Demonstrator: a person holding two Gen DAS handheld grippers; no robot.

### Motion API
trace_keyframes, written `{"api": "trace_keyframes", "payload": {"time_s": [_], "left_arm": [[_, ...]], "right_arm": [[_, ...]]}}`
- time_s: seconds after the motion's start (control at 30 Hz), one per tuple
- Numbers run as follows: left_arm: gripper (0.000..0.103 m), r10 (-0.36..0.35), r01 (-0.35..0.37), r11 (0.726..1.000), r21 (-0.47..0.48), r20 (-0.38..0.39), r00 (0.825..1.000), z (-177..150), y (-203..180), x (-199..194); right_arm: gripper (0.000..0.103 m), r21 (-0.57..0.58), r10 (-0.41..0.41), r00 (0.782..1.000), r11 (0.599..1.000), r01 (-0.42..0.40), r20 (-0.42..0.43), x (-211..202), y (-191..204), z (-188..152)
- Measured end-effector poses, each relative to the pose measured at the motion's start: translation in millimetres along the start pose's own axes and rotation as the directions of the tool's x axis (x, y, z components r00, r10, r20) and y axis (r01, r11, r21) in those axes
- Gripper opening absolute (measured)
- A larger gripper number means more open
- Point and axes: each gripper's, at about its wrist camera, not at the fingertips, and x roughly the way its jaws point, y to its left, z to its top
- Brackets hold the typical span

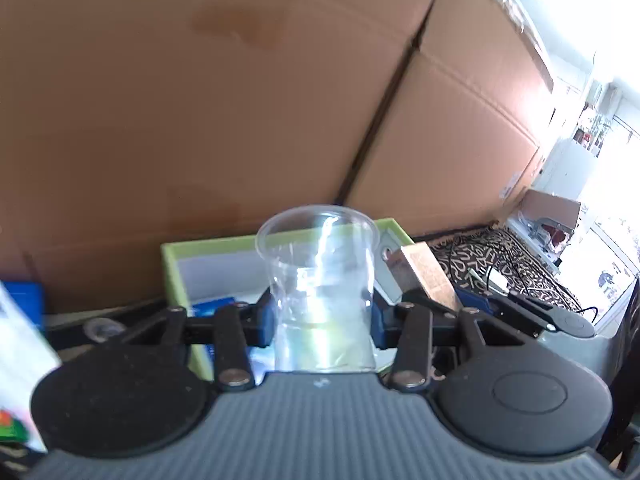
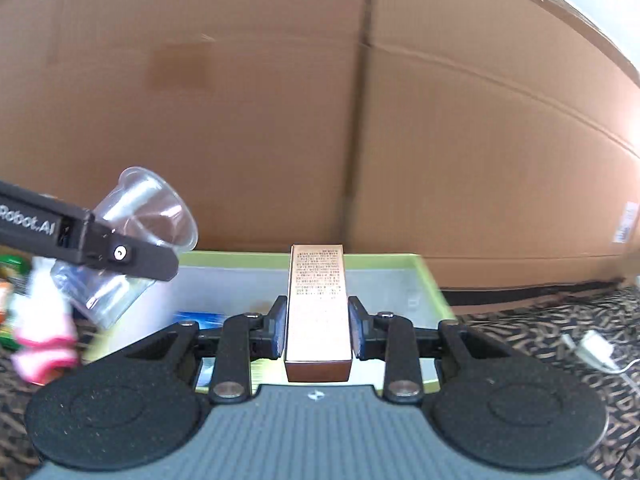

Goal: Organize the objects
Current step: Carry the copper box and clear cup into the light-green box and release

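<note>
Grippers both loaded above green-rimmed tray point(image 2: 430, 276): left gripper point(image 1: 323, 322) clamping clear plastic cup point(image 1: 320, 276), right gripper point(image 2: 318, 330) clamping copper-coloured box point(image 2: 318, 304), long axis pointing far, tray directly beneath.

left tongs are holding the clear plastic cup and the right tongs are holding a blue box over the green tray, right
Not quite. The right tongs hold a copper-coloured box with small printed text, not a blue one, as the right wrist view shows. The rest stands: the left tongs grip the clear plastic cup, both by the green tray.
</note>
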Motion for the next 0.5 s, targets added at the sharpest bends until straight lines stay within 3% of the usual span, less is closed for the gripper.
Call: {"api": "trace_keyframes", "payload": {"time_s": [0.13, 0.3, 0.37, 0.4, 0.43, 0.5], "left_arm": [[0.043, 0.034, -0.032, 0.999, 0.03, -0.047, 0.998, -2, -13, 52], [0.049, 0.041, -0.038, 0.998, 0.043, -0.069, 0.997, -7, -18, 84], [0.082, 0.023, -0.021, 0.998, 0.063, -0.046, 0.999, -10, -21, 88], [0.103, 0.037, -0.035, 0.997, 0.073, -0.025, 0.999, -11, -21, 87], [0.103, 0.061, -0.062, 0.995, 0.079, 0.011, 0.998, -12, -23, 84], [0.103, 0.055, -0.059, 0.994, 0.094, 0.042, 0.998, -13, -20, 74]], "right_arm": [[0.034, 0.011, -0.026, 0.998, 1.0, 0.026, -0.051, 35, -23, -12], [0.034, 0.018, -0.023, 0.997, 1.0, 0.025, -0.071, 62, -30, -23], [0.034, 0.001, -0.018, 0.997, 1.0, 0.018, -0.077, 70, -29, -26], [0.04, -0.015, -0.021, 0.996, 1.0, 0.02, -0.089, 75, -27, -27], [0.05, -0.033, -0.03, 0.995, 0.999, 0.027, -0.094, 76, -34, -26], [0.056, -0.07, -0.044, 0.997, 0.997, 0.04, -0.062, 68, -35, -26]]}}
